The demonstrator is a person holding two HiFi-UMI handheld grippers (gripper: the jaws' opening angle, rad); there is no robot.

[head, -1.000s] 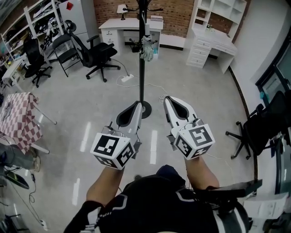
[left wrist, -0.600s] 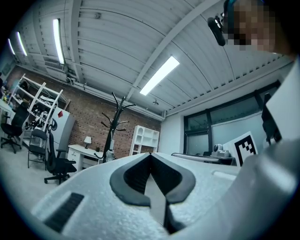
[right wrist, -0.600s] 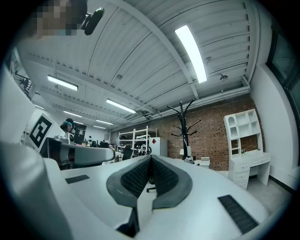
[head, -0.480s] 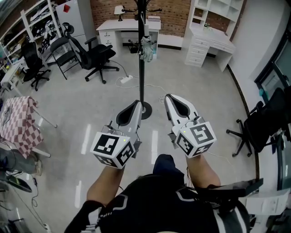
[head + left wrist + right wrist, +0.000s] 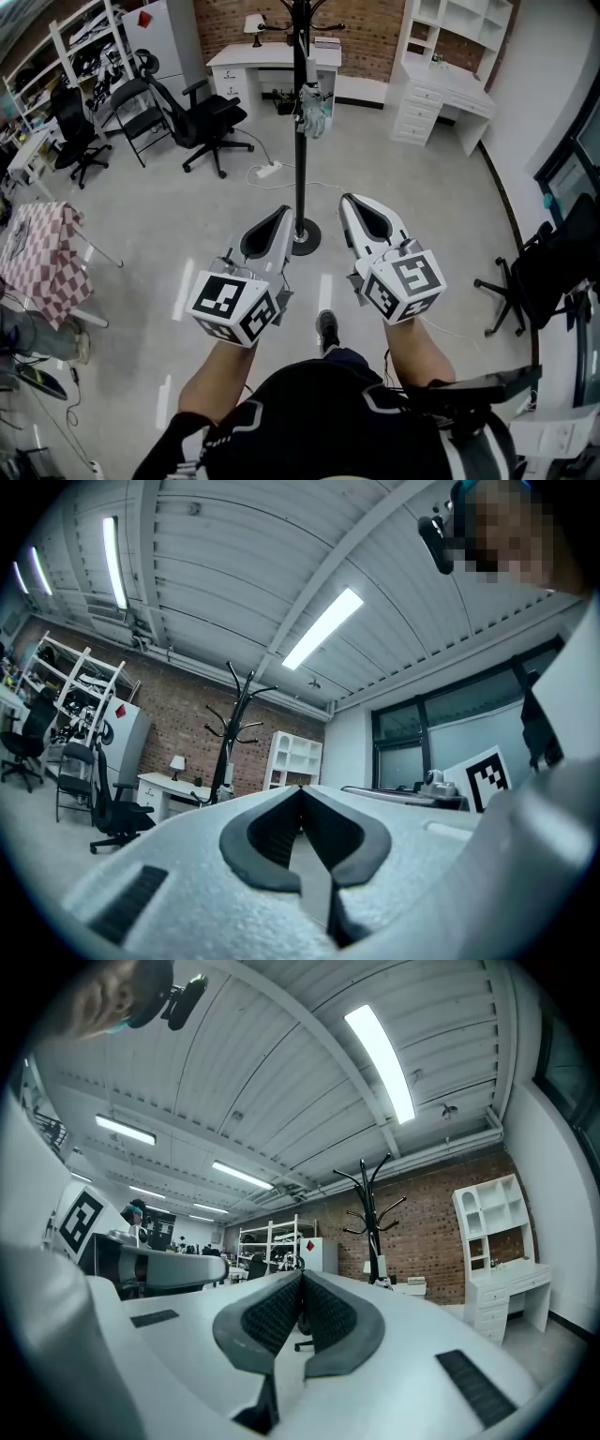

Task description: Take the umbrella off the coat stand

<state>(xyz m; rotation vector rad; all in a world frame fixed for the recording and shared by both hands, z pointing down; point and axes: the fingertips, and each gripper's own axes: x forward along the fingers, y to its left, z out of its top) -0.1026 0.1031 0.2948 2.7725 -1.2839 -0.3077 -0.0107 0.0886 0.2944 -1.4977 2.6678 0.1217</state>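
Observation:
The black coat stand [image 5: 300,141] rises from its round base [image 5: 305,246] on the floor straight ahead of me. A pale folded umbrella [image 5: 314,105] hangs high on its pole. My left gripper [image 5: 284,213] is shut and empty, its tip just left of the base in the head view. My right gripper [image 5: 346,201] is shut and empty too, its tip to the right of the pole. Both are held well short of the umbrella. The stand [image 5: 230,733] shows far off in the left gripper view beyond my left gripper [image 5: 301,789]. It [image 5: 372,1222] also stands past my right gripper [image 5: 301,1274].
A black office chair [image 5: 211,117] stands left of the stand, with a white desk [image 5: 272,58] behind it. White drawers and shelves [image 5: 441,84] line the back right. A checked-cloth table [image 5: 37,253] is at the left, another black chair [image 5: 544,272] at the right. A cable [image 5: 272,171] lies on the floor.
The coat stand has drifted slightly right and nearer in the head view, and a foot has stepped forward below. Both grippers stay shut in the same pose.

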